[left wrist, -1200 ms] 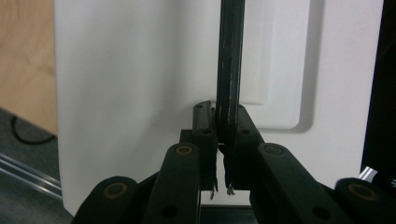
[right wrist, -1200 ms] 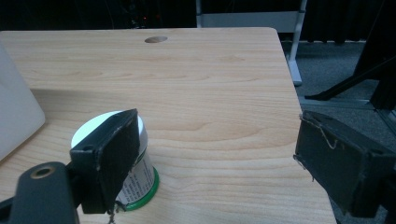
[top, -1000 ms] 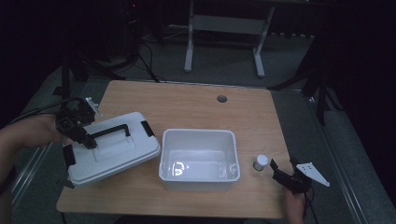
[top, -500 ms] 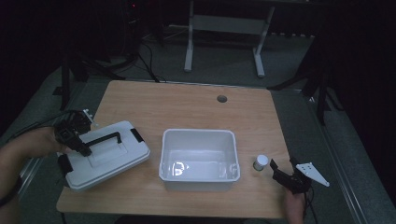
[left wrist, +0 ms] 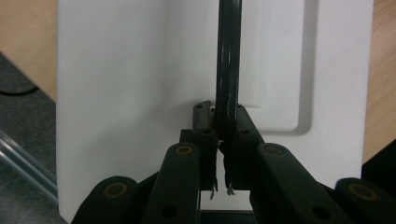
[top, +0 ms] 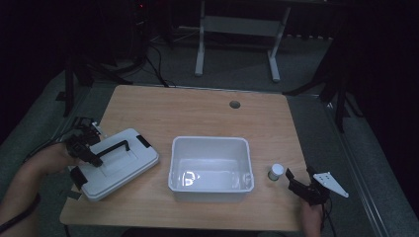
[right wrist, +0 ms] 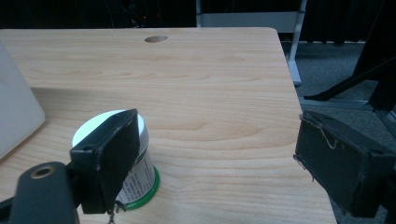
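Observation:
A white lid (top: 126, 165) with a black handle (top: 112, 149) sits low over the table's front left part, one corner past the edge. My left gripper (top: 89, 152) is shut on that handle. In the left gripper view the jaws (left wrist: 222, 128) pinch the handle bar (left wrist: 229, 60) over the lid's flat white top (left wrist: 140, 93). An open white bin (top: 210, 141) stands in the middle of the table. To its right is a small white jar (top: 276, 171) with a green base. My right gripper (top: 300, 176) stands open just beside it; its left jaw is in front of the jar (right wrist: 144, 170).
The wooden table (top: 197, 113) has a round cable hole (top: 234, 104) near its far edge. A metal stand's legs (top: 237, 44) are on the floor behind. The bin's corner (right wrist: 14, 116) shows left of the jar. Bare wood lies beyond the jar.
The left gripper has come down and toward the near left with the lid, which now lies lower and flatter. The right gripper and the jar have not moved.

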A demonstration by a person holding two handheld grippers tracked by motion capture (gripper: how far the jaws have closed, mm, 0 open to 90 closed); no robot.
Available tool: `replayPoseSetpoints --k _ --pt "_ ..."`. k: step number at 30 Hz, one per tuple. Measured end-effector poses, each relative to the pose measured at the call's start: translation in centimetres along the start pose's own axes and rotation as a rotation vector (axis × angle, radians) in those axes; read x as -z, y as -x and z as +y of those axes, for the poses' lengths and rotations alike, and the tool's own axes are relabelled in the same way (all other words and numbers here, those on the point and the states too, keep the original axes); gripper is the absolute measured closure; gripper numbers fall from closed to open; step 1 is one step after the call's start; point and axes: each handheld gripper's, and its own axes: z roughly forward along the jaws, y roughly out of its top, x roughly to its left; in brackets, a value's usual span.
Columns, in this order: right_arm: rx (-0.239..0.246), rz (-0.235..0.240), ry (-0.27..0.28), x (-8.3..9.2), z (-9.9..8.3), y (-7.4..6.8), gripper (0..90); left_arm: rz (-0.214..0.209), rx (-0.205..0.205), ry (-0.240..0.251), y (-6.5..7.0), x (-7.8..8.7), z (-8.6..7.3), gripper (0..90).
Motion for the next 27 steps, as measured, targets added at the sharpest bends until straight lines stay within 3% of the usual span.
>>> replayPoseSetpoints --k 7,10,17,21,22,24,26,27 --pt "-0.002 0.001 -0.001 0.0 0.0 0.0 13.5 -0.029 0.030 -0.009 0.0 -2.6 -0.3 83.4" --pt "-0.005 0.006 0.001 0.0 0.0 0.1 13.5 -0.040 0.017 -0.027 0.2 -3.6 -0.5 83.2" --pt "-0.034 0.041 -0.009 0.1 0.0 0.4 13.4 -0.044 0.007 0.019 0.1 -3.7 -0.8 81.0" --pt "-0.017 0.062 -0.067 0.1 0.1 0.6 13.5 -0.064 -0.006 0.041 0.3 -3.7 -0.7 64.2" --pt "-0.015 0.066 -0.084 0.1 0.1 0.7 13.5 -0.051 -0.015 0.043 0.4 -3.8 -0.7 62.0" --pt "-0.011 0.072 -0.110 0.1 0.2 0.9 13.4 -0.058 0.001 0.048 0.3 -3.8 -0.6 55.4" --pt "-0.002 0.082 -0.147 0.0 0.3 1.0 13.4 -0.021 0.000 0.057 0.4 -3.8 -0.6 48.0" --pt "0.010 0.076 -0.165 0.0 0.4 1.0 13.4 -0.023 0.012 0.060 0.3 -3.8 -0.6 43.6"
